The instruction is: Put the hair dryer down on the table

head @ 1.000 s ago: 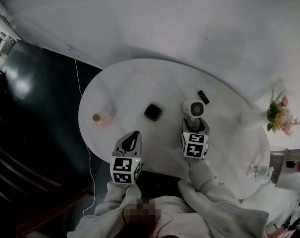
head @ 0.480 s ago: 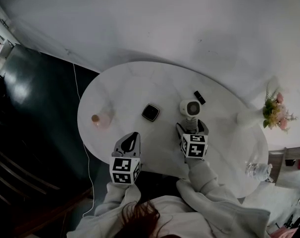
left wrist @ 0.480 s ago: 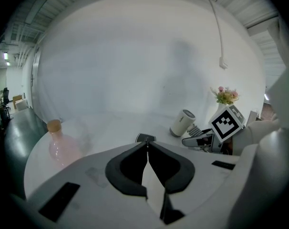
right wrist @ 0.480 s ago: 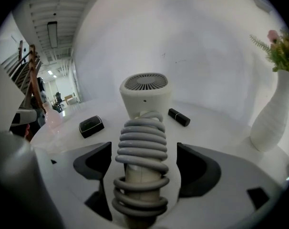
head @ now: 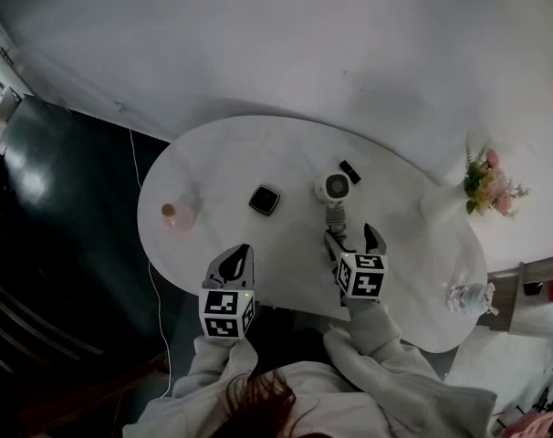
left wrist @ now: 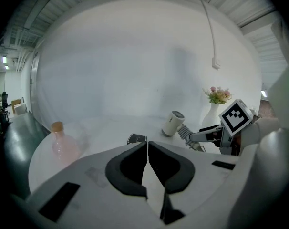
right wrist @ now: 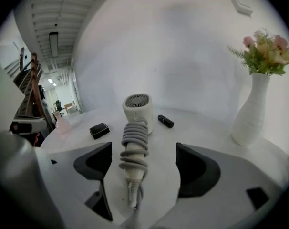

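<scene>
The white hair dryer (head: 332, 190) lies on the white oval table (head: 231, 153), its cord coiled round the handle, which points toward me. My right gripper (head: 353, 238) sits just behind the handle's end with its jaws wide open. In the right gripper view the hair dryer (right wrist: 136, 109) rests on the tabletop, and the handle's end lies in my right gripper (right wrist: 143, 165) without touching either pad. My left gripper (head: 236, 255) hovers at the table's near edge, shut and empty. The left gripper view shows the left gripper (left wrist: 147, 159) shut, with the hair dryer (left wrist: 173, 123) off to the right.
A pink bottle (head: 173, 214) stands at the table's left. A black square case (head: 264, 200) lies near the middle, and a small black stick (head: 349, 171) lies beyond the dryer. A white vase of flowers (head: 485, 182) and a clear bottle (head: 468, 297) stand at the right.
My right gripper has opened off the hair dryer's handle and drawn back toward me. The dryer stays lying on the table. The left gripper has hardly moved.
</scene>
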A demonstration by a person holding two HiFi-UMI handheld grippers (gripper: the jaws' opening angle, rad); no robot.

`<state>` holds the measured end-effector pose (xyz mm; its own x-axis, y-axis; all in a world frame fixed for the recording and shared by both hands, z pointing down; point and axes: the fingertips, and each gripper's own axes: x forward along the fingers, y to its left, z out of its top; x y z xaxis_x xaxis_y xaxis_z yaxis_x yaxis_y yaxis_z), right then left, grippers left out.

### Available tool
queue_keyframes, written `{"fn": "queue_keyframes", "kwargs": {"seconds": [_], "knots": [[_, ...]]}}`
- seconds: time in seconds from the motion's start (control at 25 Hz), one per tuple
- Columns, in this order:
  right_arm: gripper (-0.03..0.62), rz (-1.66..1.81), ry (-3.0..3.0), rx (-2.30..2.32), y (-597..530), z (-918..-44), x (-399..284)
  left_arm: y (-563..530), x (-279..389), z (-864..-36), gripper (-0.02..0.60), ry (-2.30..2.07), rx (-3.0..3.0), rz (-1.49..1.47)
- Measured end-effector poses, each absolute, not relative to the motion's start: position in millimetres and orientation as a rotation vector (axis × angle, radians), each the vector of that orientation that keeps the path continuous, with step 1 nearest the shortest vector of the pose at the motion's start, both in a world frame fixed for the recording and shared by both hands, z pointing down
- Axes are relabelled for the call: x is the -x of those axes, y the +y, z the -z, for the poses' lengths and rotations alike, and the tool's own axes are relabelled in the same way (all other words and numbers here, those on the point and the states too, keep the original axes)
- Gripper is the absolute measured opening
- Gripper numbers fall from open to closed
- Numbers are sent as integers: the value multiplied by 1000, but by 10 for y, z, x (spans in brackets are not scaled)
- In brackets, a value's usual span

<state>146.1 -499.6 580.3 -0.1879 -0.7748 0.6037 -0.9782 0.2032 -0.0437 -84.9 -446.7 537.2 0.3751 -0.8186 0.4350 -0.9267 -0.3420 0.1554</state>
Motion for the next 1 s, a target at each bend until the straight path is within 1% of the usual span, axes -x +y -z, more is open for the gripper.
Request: {"fn": "queue_keyframes", "kwargs": {"seconds": [0.24, 0.36, 0.4, 0.44, 0.48, 0.6, 0.8, 0.84, 0.88, 1.0], "knots": [[409, -606, -2098, -1674, -4626, -5477, -1650, -4176, 749, -5267, 20, -1540, -2269, -368], [340, -583, -2151, -1707, -4426, -5276, -1707, -3990, 712, -5229, 20, -1552, -2262, -353], [302, -566, -2172, -1729, -4366, -5191, -1735, -3928, 695, -5209, 20, -1555, -2264, -350], [251, -539, -2192, -1752, -4312, -5101, -1763, -3865, 684, -5184, 20, -1560, -2268, -349], [220, -509, -2209, -1770, -4260, -5011, -1787, -3803, 682, -5156, 20, -1566, -2271, -349], [199, -453, -2269, -1804, -4118, -4761, -1835, -3635, 707, -5068, 20, -1588, -2281, -351], [119, -355, -2337, -1861, -3883, -4379, -1907, -3435, 729, -4886, 20, -1619, -2304, -333], [101, -323, -2336, -1871, -3826, -4317, -1924, -3406, 721, -4849, 20, -1622, -2311, -324], [59, -295, -2333, -1880, -3772, -4260, -1940, -3384, 714, -4812, 20, -1626, -2317, -316], [49, -258, -2340, -1898, -3626, -4122, -1987, -3347, 709, -4679, 20, -1651, -2330, -277]]}}
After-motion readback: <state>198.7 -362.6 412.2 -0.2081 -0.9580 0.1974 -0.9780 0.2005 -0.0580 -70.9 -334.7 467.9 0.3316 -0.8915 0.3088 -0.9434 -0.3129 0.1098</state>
